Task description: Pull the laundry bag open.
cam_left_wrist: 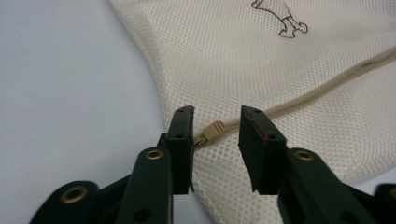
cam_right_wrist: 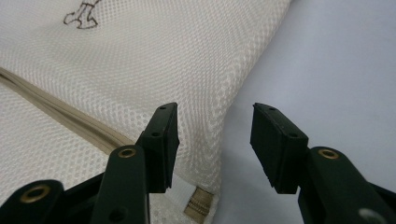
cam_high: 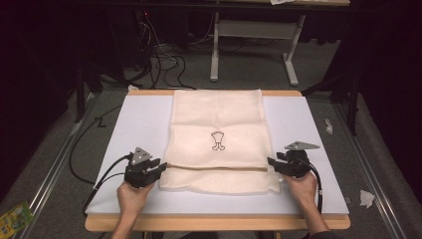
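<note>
Left tongs [cam_left_wrist: 216, 123], left gripper view: jaws stand apart with a moderate gap, holding nothing. The tan zipper pull [cam_left_wrist: 212, 132] lies in the gap between them, closer to the left jaw; pads do not press on it. The pull sits at the end of the zipper [cam_left_wrist: 322, 88], which runs away up and to the right across the mesh bag [cam_left_wrist: 261, 51]. The tongs' tips hang over the bag's rounded corner.

Right tongs [cam_right_wrist: 215, 126], right gripper view: jaws wide, nothing gripped. The left jaw is over the mesh; the right jaw is over the bare white table [cam_right_wrist: 336, 56]. The bag's side edge runs through the gap. A tan ribbed tab [cam_right_wrist: 198, 205] shows at the bag's corner, low between the jaws.

High view: the cream mesh bag [cam_high: 219, 124] lies flat in the middle of the table [cam_high: 139, 119], its far end reaching the far edge, its near end short of the near edge. A small black printed figure [cam_high: 217, 140] marks its centre. The zipper [cam_high: 214, 168] crosses the bag from side to side near its near end. Left tongs [cam_high: 161, 168] sit at the zipper's left end, right tongs [cam_high: 271, 163] at its right end, each pointing inward. Both hands [cam_high: 132, 194] rest on the table toward the near edge.
</note>
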`<state>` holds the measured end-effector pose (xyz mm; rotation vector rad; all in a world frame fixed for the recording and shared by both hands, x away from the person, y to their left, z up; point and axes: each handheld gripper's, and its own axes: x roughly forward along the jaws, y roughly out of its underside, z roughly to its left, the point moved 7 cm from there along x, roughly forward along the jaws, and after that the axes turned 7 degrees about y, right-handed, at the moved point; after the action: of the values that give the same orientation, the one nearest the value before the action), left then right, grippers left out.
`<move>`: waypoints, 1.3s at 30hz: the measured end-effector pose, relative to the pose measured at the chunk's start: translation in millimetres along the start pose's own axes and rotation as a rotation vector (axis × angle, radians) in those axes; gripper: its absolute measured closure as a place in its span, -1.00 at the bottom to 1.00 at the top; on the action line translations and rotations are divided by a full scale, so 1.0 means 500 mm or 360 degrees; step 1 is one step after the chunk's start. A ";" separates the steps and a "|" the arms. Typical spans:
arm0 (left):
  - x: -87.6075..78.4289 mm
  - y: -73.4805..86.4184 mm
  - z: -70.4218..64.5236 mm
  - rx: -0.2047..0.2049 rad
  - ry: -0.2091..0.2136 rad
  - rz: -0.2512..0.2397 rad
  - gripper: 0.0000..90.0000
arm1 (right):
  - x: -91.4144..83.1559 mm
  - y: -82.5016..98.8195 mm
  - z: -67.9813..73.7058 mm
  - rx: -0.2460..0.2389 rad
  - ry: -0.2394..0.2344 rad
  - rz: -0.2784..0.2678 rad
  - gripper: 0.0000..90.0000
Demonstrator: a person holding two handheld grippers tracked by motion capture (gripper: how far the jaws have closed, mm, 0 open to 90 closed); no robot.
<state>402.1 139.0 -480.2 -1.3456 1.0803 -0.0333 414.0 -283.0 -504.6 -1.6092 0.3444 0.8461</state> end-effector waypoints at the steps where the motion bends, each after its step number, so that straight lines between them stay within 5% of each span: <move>1: -0.003 -0.001 0.001 0.0007 -0.0003 -0.0012 0.40 | -0.005 -0.003 -0.001 -0.0013 0.0002 -0.0026 0.17; 16: -0.086 -0.022 0.040 -0.0012 -0.0097 -0.0269 0.27 | -0.075 -0.013 -0.041 0.0040 0.0047 -0.0239 0.18; 26: -0.109 -0.015 0.066 -0.0070 -0.0129 -0.0331 0.25 | -0.114 -0.005 -0.089 0.0128 0.0096 -0.0328 0.17; 39: -0.107 0.001 0.093 -0.0133 -0.0144 -0.0313 0.32 | -0.132 0.017 -0.145 0.0254 0.0142 -0.0370 0.15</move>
<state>402.4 205.4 -455.8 -1.5112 0.8792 -0.0724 386.9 -368.9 -464.9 -1.5063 0.2740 0.5576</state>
